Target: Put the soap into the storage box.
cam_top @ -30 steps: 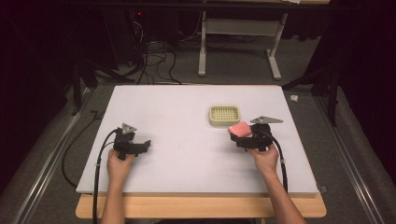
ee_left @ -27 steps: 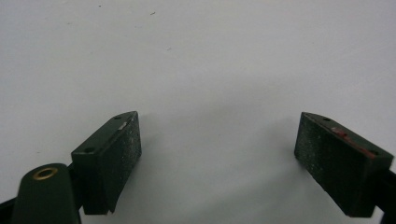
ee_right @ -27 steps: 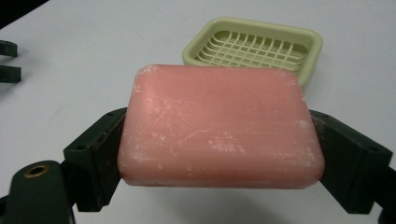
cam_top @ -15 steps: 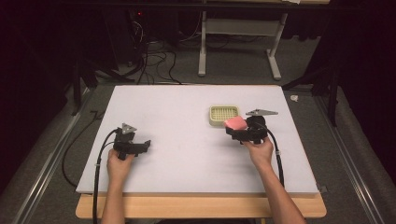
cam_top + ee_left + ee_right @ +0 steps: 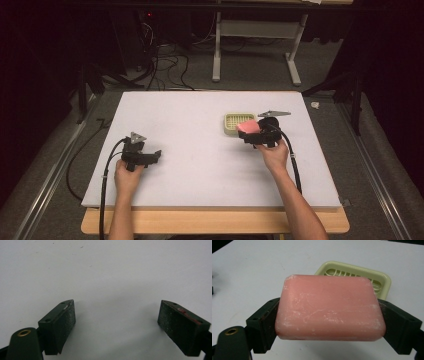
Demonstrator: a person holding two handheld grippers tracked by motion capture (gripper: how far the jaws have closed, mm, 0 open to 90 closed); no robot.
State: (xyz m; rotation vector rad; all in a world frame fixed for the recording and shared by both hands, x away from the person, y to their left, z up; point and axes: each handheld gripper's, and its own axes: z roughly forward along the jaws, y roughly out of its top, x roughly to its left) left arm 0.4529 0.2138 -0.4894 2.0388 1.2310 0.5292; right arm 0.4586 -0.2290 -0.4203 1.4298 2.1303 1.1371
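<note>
We saw a person's two forearms reach in over a white table (image 5: 200,115), each hand holding a black gripper. The right gripper (image 5: 252,136) sat toward the right side of the table, and its jaws were clamped on the two short ends of a pink bar of soap (image 5: 247,127). In the right gripper view the soap (image 5: 329,308) lay flat and level between the jaws, its top dusted with pale scuffs, and it was lifted clear of the table. Just beyond it stood a pale green soap dish (image 5: 384,277) with a slotted floor, partly hidden behind the bar. From the high view the soap dish (image 5: 231,122) rested on the table just beside the gripper's tips, on their left, and the soap overlapped its near right corner; we could not tell whether the two were touching. A grey three-cornered plate (image 5: 273,113) stood out above the right gripper, and its cable ran back along the forearm.

The left gripper (image 5: 155,156) was well apart from all this, low over the left part of the table and pointing to the right. In the left gripper view its jaws stood wide, with only bare white table (image 5: 112,277) between the pads (image 5: 66,322). The right-hand pad showed a reddish smear along its top edge.
</note>
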